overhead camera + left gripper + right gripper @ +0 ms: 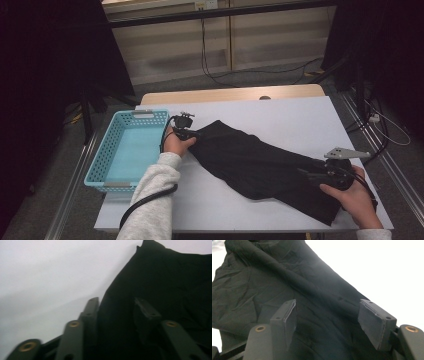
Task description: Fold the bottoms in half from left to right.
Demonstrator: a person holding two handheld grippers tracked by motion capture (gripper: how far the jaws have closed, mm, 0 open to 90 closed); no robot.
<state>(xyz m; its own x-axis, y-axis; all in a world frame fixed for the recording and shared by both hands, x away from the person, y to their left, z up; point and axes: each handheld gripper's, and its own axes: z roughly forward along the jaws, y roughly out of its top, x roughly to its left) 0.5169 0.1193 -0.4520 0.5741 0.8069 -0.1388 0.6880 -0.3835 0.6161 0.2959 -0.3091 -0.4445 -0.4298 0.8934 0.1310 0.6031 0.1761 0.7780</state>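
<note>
Evidently both grippers — left gripper [192,136] and right gripper [311,175], jaws spread over opposite ends (neither pinching) — are settling onto the black garment [260,167] lying across the table [300,120]; closing comes next.

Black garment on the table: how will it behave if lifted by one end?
The black garment is probably floppy: it lies flat with creases and soft folds, so a lifted end would likely drape and drag. It looks thin, so probably light. It seems unlikely to roll or tip.
</note>
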